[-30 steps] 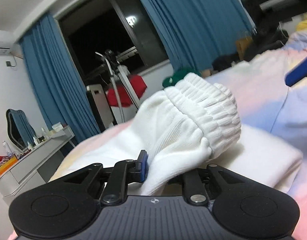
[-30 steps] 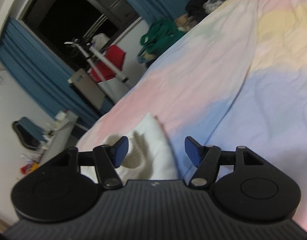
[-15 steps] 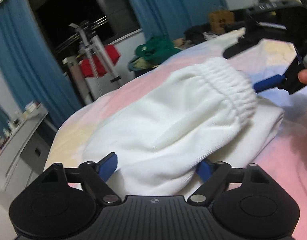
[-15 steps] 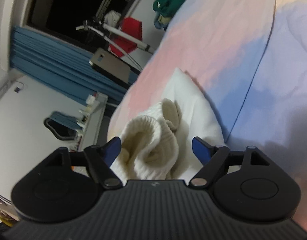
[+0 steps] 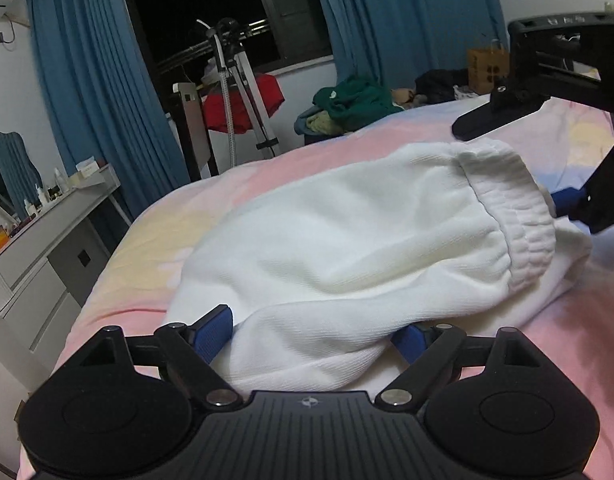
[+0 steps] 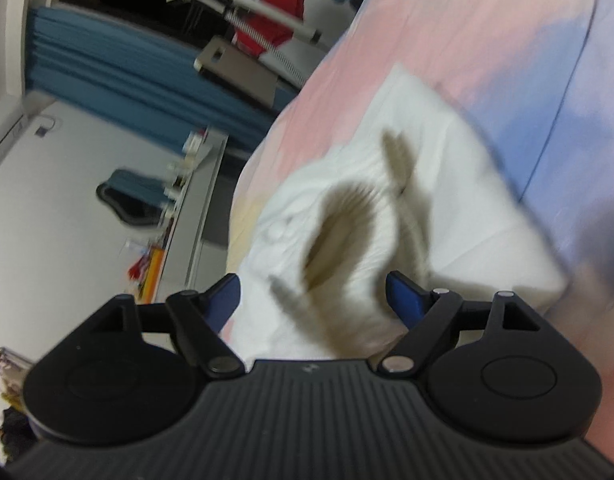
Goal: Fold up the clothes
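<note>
Your work surface is the bed with a pastel pink, yellow and blue quilted cover [image 5: 195,216], which fills most of both views. Behind it, in your left wrist view, hang blue pleated curtains [image 5: 95,92] on either side of a dark window [image 5: 211,4]. A grey dressing table with drawers [image 5: 39,240] stands at the left of the bed.

The task item, a white knitted garment with a ribbed elastic cuff [image 5: 347,248], lies on the bed cover, folded over itself. Its ribbed cuff end points toward your right gripper; its opposite end lies nearest your left gripper. In the right wrist view the same garment [image 6: 447,184] is blurred, and the open mouth of the cuff faces the camera.

A pile of green clothing [image 5: 355,100] sits at the far edge of the bed, well apart from the white garment.

Your left gripper [image 5: 315,330] has its blue-padded jaws spread wide. A fold of the garment lies between them, and the pads do not clamp it.

Your right gripper [image 6: 313,300] has just been opening further, and its jaws now stand wide. The cuff end lies between them, unclamped. In the left wrist view this gripper [image 5: 563,208] is just beside the cuff.
</note>
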Motion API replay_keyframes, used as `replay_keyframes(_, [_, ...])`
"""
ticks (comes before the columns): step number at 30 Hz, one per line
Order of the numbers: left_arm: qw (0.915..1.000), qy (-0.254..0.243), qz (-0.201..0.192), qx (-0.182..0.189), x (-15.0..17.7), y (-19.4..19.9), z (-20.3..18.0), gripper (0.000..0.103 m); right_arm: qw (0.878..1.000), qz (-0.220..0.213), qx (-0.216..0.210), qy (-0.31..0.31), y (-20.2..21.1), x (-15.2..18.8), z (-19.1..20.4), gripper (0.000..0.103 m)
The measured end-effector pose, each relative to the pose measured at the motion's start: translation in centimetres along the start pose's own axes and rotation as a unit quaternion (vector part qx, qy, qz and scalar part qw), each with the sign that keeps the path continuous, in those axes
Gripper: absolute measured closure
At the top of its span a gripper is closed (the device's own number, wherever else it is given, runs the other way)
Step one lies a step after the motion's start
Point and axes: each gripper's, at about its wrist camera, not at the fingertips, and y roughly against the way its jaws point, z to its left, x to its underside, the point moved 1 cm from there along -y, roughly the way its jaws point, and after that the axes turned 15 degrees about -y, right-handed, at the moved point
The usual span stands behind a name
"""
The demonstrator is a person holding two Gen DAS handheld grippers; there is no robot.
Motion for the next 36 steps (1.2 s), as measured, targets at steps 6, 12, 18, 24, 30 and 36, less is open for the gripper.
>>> replay_keyframes(6, [1.0,0.004,-0.002,0.003,0.6,1.2,-1.2,0.016,0.991,-0.021,0.08,0.102,-2.4,1.9,1.7,0.019])
replay_keyframes(12, [1.0,0.005,-0.007,-0.003,1.3,2.8,-1.6,0.014,0.992,-0.034,0.058,0.105,-2.9,1.3,1.4,0.067])
replay_keyframes(18, [0.9983,-0.028,-0.04,-0.033,2.2,5.1,-3.1,0.013,0.992,-0.053,0.022,0.109,-1.4,0.2,2.3,0.077])
replay_keyframes(24, [0.987,-0.07,-0.119,-0.083,2.3,7.6,-4.1,0.011,0.989,-0.084,-0.017,0.124,0.8,-1.7,4.2,0.079])
replay_keyframes(30, [0.9821,-0.05,-0.144,-0.111,2.1,8.2,-3.6,0.008,0.98,-0.119,-0.015,0.159,2.0,-3.2,4.9,0.079])
replay_keyframes(36, [0.9828,-0.041,-0.129,-0.126,2.0,8.8,-3.5,0.008,0.983,-0.109,0.064,0.134,-0.6,-4.1,1.4,0.078])
